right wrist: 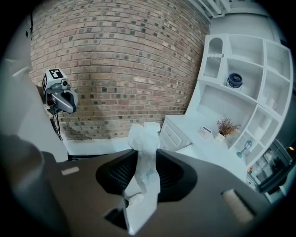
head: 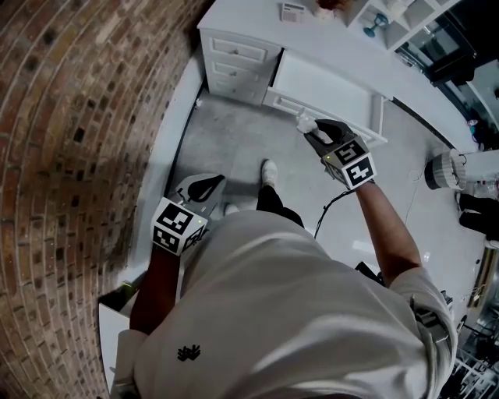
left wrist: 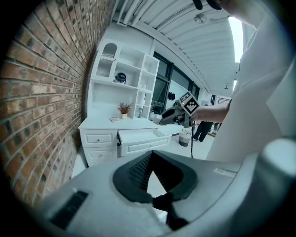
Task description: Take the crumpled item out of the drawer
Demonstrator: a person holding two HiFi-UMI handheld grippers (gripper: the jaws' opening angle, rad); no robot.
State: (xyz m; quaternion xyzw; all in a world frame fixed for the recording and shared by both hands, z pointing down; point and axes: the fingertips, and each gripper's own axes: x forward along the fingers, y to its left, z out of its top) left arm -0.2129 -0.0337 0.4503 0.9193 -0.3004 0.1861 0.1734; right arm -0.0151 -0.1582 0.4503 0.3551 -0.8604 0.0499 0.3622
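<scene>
Right fingers: my right gripper (right wrist: pixel 145 155) is clenched on a crumpled white paper wad (right wrist: pixel 144 134). The ribbed dark pads press on it from both sides.
Paper: its bunched top sticks out past the fingertips, and a twisted tail hangs back towards the camera.
Where the paper is: in the air in my right gripper (head: pixel 316 128), out of the drawer. From the head view, the wad (head: pixel 306 122) sits over the front edge of the pulled-out white drawer (head: pixel 327 90).
Left fingers: my left gripper (left wrist: pixel 151 155) is closed with nothing in it. The tips meet, and only a wedge of pale floor shows between the pads behind them.
Left arm: held low at my side, with the left gripper (head: pixel 207 185) near the red-brown brick wall (head: pixel 70 101) and well apart from the drawer.
Drawer: it stands open (left wrist: pixel 138 139), and its inside looks bare from the head view.
Table: the white table with panelled drawers (head: pixel 249 19) stands against the brick wall (right wrist: pixel 120 55), and the open drawer belongs to it.
On the table: a small pot of dried twigs (right wrist: pixel 225 126) stands next to a flat white card.
Shelves: a white cubby shelf unit (right wrist: pixel 240 69) rises above the tabletop. A dark blue round object (right wrist: pixel 234 80) sits in one of its compartments.
Floor: grey speckled floor (head: pixel 226 148), with my white shoe (head: pixel 269 171) just short of the drawer.
</scene>
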